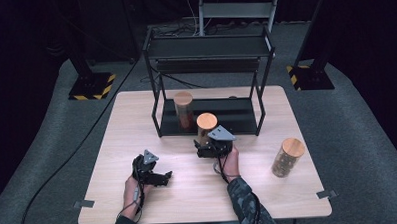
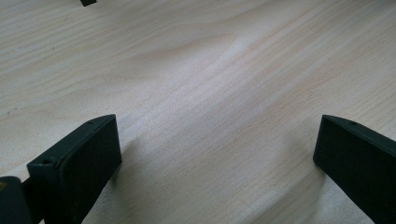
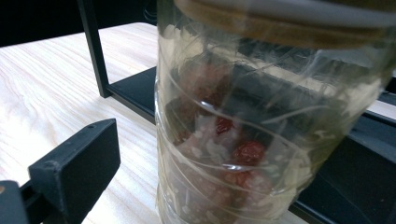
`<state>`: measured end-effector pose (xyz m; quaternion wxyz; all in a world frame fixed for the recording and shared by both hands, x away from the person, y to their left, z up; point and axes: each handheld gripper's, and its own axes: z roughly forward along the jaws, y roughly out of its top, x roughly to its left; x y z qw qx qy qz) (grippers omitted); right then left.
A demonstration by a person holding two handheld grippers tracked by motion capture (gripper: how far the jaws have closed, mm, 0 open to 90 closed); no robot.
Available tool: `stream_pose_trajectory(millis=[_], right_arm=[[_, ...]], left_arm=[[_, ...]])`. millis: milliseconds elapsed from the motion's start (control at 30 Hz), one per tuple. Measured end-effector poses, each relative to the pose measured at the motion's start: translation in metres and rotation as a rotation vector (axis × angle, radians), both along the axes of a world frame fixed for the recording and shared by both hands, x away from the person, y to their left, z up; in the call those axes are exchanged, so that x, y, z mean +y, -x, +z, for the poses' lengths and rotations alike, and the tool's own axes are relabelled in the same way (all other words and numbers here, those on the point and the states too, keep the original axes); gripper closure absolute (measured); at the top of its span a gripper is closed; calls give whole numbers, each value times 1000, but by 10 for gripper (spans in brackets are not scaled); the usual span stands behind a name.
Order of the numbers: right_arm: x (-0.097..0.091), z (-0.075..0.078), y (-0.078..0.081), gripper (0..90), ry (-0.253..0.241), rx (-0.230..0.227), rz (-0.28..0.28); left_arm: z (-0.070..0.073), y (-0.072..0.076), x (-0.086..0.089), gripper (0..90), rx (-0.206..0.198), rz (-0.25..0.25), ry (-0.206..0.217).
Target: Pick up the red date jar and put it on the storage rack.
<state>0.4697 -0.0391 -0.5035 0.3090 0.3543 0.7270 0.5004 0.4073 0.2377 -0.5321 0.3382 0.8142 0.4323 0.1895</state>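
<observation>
Jar [image 3: 261, 126] at frame centre sits between our right hand-held gripper's [image 1: 208, 147] spread jaws; clumsy closing could topple it.

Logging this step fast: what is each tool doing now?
Left tool: open, holding nothing, over the table.
Right tool: at the jar; grip cannot be told.

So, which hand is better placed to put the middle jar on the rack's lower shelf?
The right. The right gripper is already at the middle jar, with the jar between its open jaws, just in front of the rack. The left gripper is open over bare table, farther away.
</observation>
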Motion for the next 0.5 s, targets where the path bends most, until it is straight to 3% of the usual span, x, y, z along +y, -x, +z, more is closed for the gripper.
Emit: stream_pose_trajectory(millis=[100, 167, 233, 500], right_arm=[[-1, 0, 1, 13, -9, -12, -10], [-3, 1, 3, 116, -15, -18, -10], [-3, 1, 3, 137, -6, -16, -11], [-5, -1, 1, 223, -7, 11, -25]], left_arm=[[0, 0, 0, 2, 0, 0, -1], [0, 0, 0, 2, 0, 0, -1], [0, 0, 0, 2, 0, 0, -1], [0, 0, 0, 2, 0, 1, 1]])
